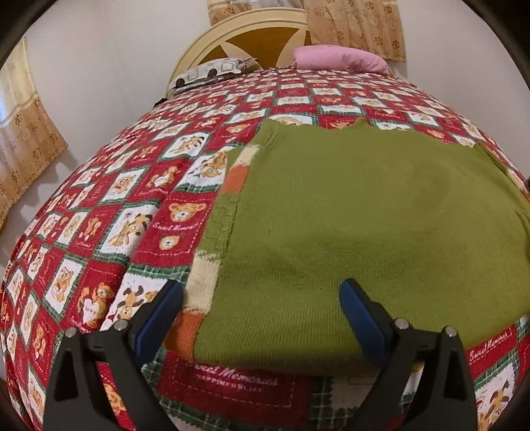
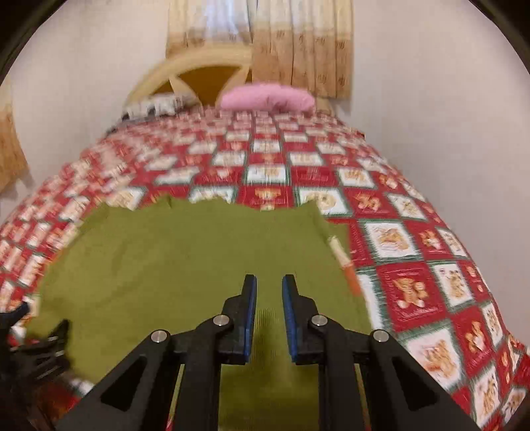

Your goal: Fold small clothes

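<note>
A green knitted garment [image 1: 331,215] lies flat on the bed, with its cream and orange striped trim [image 1: 237,172] tucked along its left side. My left gripper [image 1: 261,287] hangs open wide over the garment's near left corner, with nothing pinched between its blue pads. In the blurred right wrist view the same garment [image 2: 182,258] fills the foreground, and the striped trim [image 2: 344,262] peeks out at its right edge. My right gripper [image 2: 269,281] hovers above the cloth with its jaws narrowly apart and nothing between them. The left gripper [image 2: 23,335] shows as a dark blur at lower left.
The bed is covered by a red, white and green teddy-bear quilt [image 1: 116,215]. A pink pillow [image 1: 341,58] and a patterned pillow [image 1: 212,71] lie by the cream headboard [image 1: 251,30]. Walls and beige curtains [image 2: 298,43] surround the bed.
</note>
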A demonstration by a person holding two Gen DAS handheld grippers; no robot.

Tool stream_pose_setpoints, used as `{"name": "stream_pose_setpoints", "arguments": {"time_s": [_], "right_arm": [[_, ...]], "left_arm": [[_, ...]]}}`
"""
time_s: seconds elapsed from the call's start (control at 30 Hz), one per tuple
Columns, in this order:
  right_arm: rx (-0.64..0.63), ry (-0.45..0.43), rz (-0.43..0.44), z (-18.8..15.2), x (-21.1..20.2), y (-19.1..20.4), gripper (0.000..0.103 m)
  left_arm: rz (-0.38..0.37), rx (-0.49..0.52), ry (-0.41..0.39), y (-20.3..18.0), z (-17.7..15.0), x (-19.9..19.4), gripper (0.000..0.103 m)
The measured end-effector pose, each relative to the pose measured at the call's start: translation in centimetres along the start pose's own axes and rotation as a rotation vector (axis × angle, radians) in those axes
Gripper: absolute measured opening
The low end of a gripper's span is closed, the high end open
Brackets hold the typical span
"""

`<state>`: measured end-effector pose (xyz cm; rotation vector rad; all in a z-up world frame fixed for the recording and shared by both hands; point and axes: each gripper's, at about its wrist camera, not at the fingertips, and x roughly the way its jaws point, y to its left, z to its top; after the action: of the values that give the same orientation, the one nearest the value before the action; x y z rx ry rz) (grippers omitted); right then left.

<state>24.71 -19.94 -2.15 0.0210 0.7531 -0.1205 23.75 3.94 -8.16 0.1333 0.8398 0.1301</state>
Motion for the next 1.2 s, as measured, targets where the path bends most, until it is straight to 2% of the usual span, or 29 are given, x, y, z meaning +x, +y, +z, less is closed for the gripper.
{"name": "stream_pose_setpoints", "arguments": {"time_s": [0.1,0.17,0.23,0.27,0.33,0.43,0.5,0.53,0.57,0.63,0.73,0.8,0.93,1.0,1.1,1.13,1.2], "right_arm": [[0.049,0.141,-0.038,-1.6,4.0,-1.8,0.015],[0.086,0.087,-0.002,-2.8,3.9,-3.4,0.014],[0.138,0.065,0.007,-3.3,3.3,-4.5,0.014],[0.164,0.045,0.013,-3.7,3.1,-5.0,0.014],[0.191,0.023,0.047,-4.3,2.9,-5.6,0.014],[0.210,0.024,0.068,-4.0,3.0,-5.6,0.014],[0.198,0.022,0.058,-4.1,2.9,-5.4,0.015],[0.191,0.022,0.054,-3.9,3.0,-5.2,0.016],[0.186,0.022,0.051,-3.9,3.1,-5.0,0.017],[0.188,0.022,0.055,-3.9,2.9,-5.1,0.017],[0.205,0.019,0.073,-4.0,2.9,-5.4,0.017],[0.207,0.019,0.076,-4.1,3.0,-5.5,0.017],[0.207,0.018,0.075,-4.1,3.0,-5.5,0.017],[0.209,0.018,0.077,-4.1,3.0,-5.5,0.017],[0.209,0.017,0.077,-4.1,3.0,-5.5,0.017],[0.209,0.017,0.077,-4.1,3.0,-5.5,0.017],[0.211,0.017,0.080,-4.1,3.0,-5.5,0.017]], "left_arm": [[-0.029,-0.025,0.016,0.5,0.0,0.4,0.102],[-0.056,-0.053,0.034,1.0,0.0,0.8,0.103],[-0.114,-0.104,0.048,1.9,-0.1,1.0,0.103],[-0.149,-0.155,0.055,2.8,-0.3,1.1,0.103],[-0.167,-0.265,0.034,4.7,-0.6,0.6,0.102],[-0.189,-0.468,-0.066,8.3,-2.1,-1.3,0.101],[-0.209,-0.530,-0.063,9.3,-2.8,-1.6,0.101],[-0.228,-0.554,-0.033,9.5,-3.3,-1.4,0.100],[-0.257,-0.571,-0.010,9.5,-3.8,-1.4,0.098],[-0.250,-0.559,-0.036,8.8,-4.3,-2.7,0.094],[-0.309,-0.525,-0.059,7.1,-4.6,-3.9,0.093],[-0.357,-0.523,-0.004,6.2,-4.4,-2.9,0.093],[-0.346,-0.569,-0.003,5.9,-3.2,-2.0,0.102],[-0.348,-0.576,0.000,5.9,-2.1,-1.3,0.102],[-0.378,-0.648,0.007,6.7,-0.8,0.1,0.102],[-0.374,-0.661,0.001,6.9,-0.5,0.5,0.101],[-0.343,-0.638,-0.010,6.6,-0.3,0.8,0.086]]}}
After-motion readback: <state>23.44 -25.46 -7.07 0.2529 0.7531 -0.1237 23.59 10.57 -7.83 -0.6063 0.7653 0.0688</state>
